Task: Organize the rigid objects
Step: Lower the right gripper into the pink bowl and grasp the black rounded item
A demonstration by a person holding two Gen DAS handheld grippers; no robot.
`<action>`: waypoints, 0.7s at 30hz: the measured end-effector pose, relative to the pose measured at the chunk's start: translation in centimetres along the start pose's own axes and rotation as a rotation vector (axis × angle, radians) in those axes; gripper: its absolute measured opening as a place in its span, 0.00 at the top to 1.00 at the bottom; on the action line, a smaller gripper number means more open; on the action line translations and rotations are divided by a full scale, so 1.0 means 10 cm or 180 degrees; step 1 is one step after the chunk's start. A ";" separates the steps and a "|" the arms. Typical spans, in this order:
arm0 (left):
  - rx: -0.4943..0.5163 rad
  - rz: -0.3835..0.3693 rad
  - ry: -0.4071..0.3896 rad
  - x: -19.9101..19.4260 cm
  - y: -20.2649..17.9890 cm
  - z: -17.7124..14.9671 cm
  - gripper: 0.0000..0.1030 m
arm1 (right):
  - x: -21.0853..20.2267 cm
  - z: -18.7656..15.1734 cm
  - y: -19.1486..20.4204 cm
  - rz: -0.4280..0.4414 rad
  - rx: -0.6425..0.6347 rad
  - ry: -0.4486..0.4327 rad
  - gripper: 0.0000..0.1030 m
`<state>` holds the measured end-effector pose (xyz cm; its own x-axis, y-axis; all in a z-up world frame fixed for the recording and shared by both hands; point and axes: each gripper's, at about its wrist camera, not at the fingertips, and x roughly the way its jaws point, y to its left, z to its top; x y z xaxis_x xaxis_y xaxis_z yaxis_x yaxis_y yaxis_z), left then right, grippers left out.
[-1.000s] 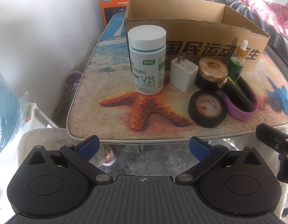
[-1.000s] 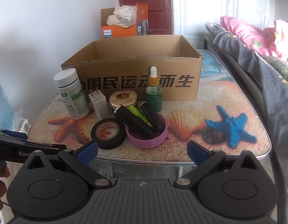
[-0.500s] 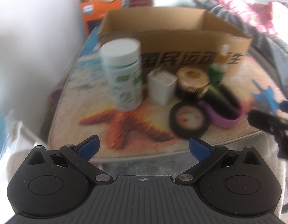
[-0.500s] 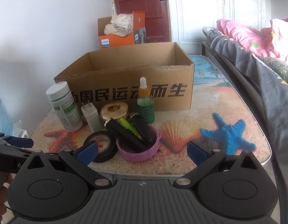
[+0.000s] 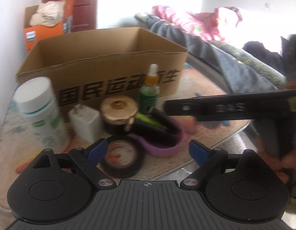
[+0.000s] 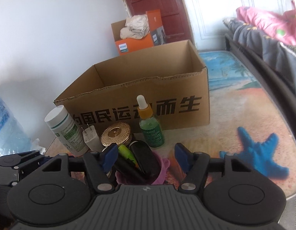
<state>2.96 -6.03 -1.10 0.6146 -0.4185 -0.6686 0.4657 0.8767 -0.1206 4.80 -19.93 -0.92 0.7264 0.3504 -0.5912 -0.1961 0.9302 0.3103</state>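
Observation:
An open cardboard box (image 5: 109,61) (image 6: 148,88) stands on the beach-print table. In front of it are a white pill bottle (image 5: 40,113) (image 6: 65,130), a white charger (image 5: 85,122), a gold-lidded jar (image 5: 119,113), a green dropper bottle (image 5: 149,94) (image 6: 150,126), a black tape roll (image 5: 122,161) and a purple bowl (image 5: 163,145) (image 6: 163,170) holding black and green sticks. My left gripper (image 5: 148,151) hovers over the tape roll, jaws closing, pads touching nothing. My right gripper (image 6: 146,157) is over the purple bowl, jaws closing, with the bowl between the pads but untouched.
An orange box (image 6: 132,44) with cloth on top sits behind the cardboard box by a red door. A bed with grey and pink bedding (image 6: 262,38) runs along the right. A blue starfish (image 6: 261,157) is printed on the table. The right gripper's arm (image 5: 224,108) crosses the left wrist view.
Both grippers have moved forward over the table's front edge and their jaws have narrowed. The left view swung right toward the tape roll; the right gripper came in over the purple bowl.

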 end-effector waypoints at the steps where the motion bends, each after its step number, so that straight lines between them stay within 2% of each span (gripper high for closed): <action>1: 0.0043 -0.0031 0.0002 0.02 -0.03 0.01 0.23 | 0.02 0.02 0.00 0.0031 -0.0036 0.0024 0.37; 4: 0.0180 -0.0072 -0.0002 0.10 -0.10 0.04 0.31 | 0.09 0.06 0.04 0.0149 -0.0155 0.0108 0.40; 5: 0.0224 -0.0085 -0.0009 0.11 -0.12 0.04 0.37 | 0.12 0.07 0.06 0.0160 -0.0201 0.0140 0.41; 12: 0.0402 -0.0152 -0.0011 0.19 -0.22 0.07 0.50 | 0.28 0.05 0.10 0.0057 -0.0453 0.0356 0.60; 15: 0.0448 -0.0186 -0.0018 0.21 -0.25 0.08 0.52 | 0.28 0.06 0.04 0.0110 -0.0381 0.0382 0.64; 16: 0.0461 -0.0195 -0.0024 0.22 -0.26 0.08 0.52 | 0.26 0.06 0.01 0.0133 -0.0341 0.0376 0.69; 17: 0.0475 -0.0205 -0.0037 0.22 -0.26 0.09 0.52 | 0.25 0.06 -0.02 0.0167 -0.0285 0.0380 0.71; 21: 0.0500 -0.0216 -0.0053 0.25 -0.30 0.11 0.52 | 0.24 0.10 -0.21 0.0327 0.0150 0.0408 0.72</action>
<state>3.80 -10.00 -1.55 0.5881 -0.4806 -0.6505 0.5996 0.7988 -0.0480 7.58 -21.18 -2.27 0.6136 0.4573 -0.6437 -0.2318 0.8836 0.4068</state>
